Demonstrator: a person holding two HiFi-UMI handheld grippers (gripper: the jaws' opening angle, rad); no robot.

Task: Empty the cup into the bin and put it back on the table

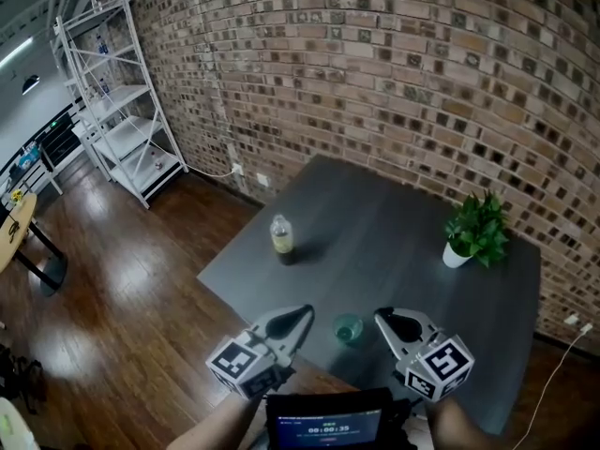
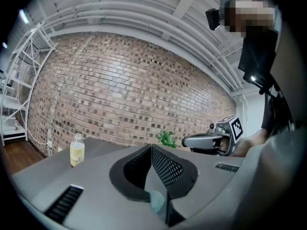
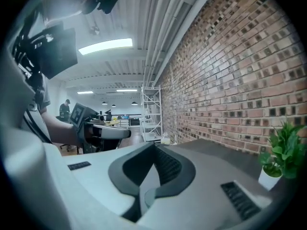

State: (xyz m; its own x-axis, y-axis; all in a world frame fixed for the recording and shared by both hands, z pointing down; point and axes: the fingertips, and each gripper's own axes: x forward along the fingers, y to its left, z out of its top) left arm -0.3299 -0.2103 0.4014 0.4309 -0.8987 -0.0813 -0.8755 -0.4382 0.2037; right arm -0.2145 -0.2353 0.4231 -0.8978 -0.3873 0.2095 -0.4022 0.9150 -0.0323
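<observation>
the bench is dark grey and flat, and its far side sits by a long brick wall. the floor is shiny brown wood. a white shelf rack stands by the wall, well apart from the bench.

the cup is small and see-through green. it stands upright on the bench near the front edge, and it is too small to tell what is in it. the left hand-held gripper and the right hand-held gripper are on each side of it. both are clenched tight with nothing in them, and neither one touches the cup.

a bottle with yellow stuff in it stands near the left edge. a green plant in a white pot stands at the far right, near the wall.
</observation>
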